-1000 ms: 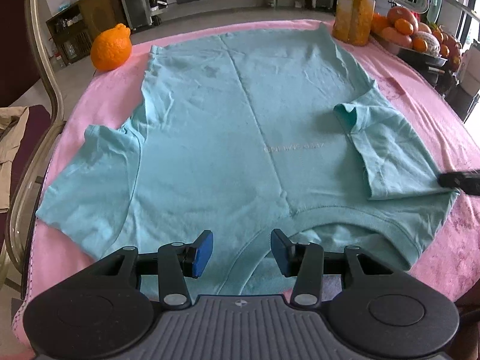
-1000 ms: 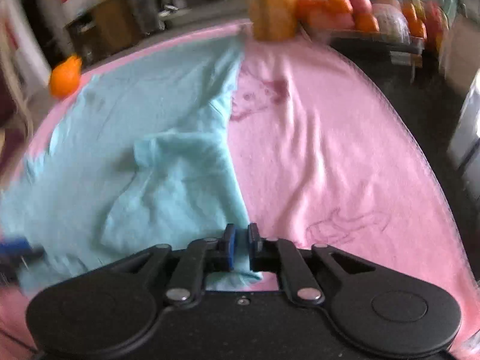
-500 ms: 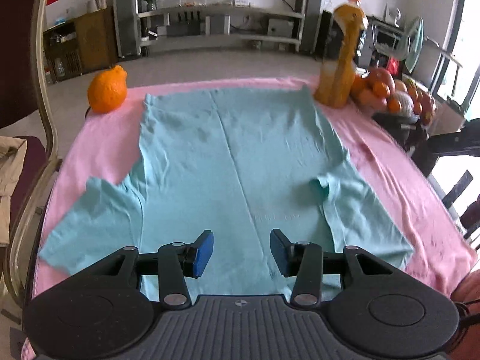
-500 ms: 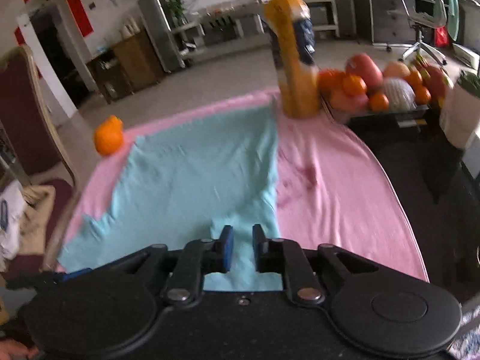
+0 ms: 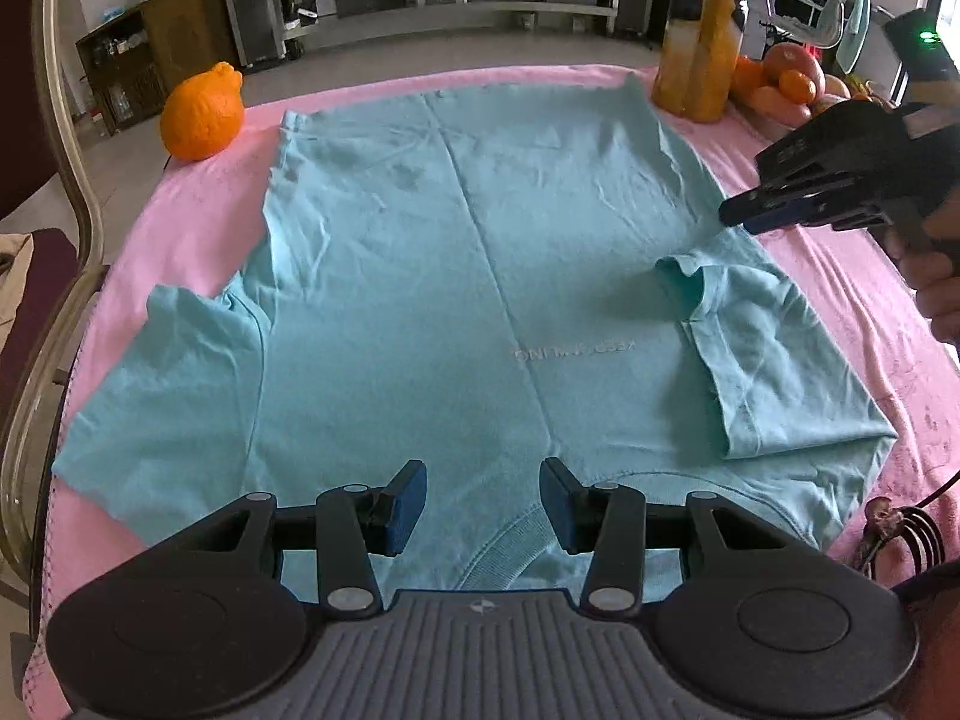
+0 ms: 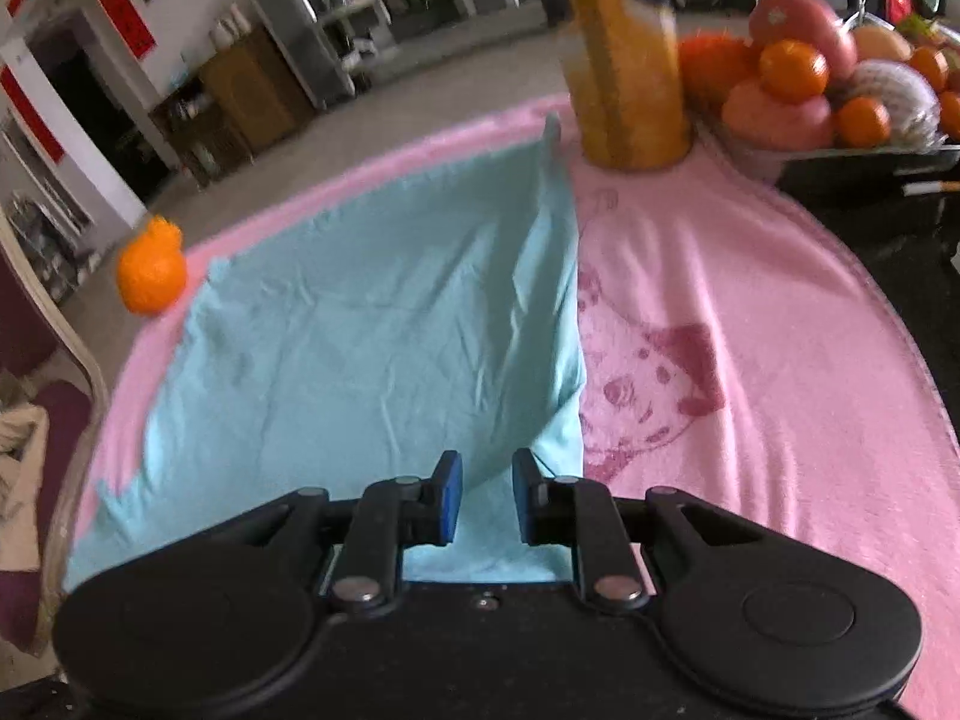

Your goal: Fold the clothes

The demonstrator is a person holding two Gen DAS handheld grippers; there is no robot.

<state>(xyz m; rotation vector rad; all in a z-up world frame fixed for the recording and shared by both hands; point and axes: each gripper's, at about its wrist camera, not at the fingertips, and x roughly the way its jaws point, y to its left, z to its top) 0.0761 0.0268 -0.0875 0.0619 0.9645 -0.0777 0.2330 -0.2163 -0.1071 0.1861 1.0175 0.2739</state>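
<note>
With one sleeve (image 5: 774, 354) folded inward, both spread, empty grippers, left gripper (image 5: 482, 501) and right gripper (image 6: 485, 501), hovered over the T-shirt (image 5: 432, 300) ahead, seemingly ready to pinch its edges.

left tongs (image 5: 483, 501): jaws wide apart, empty | right tongs (image 6: 485, 495): jaws parted, empty, held aloft
</note>
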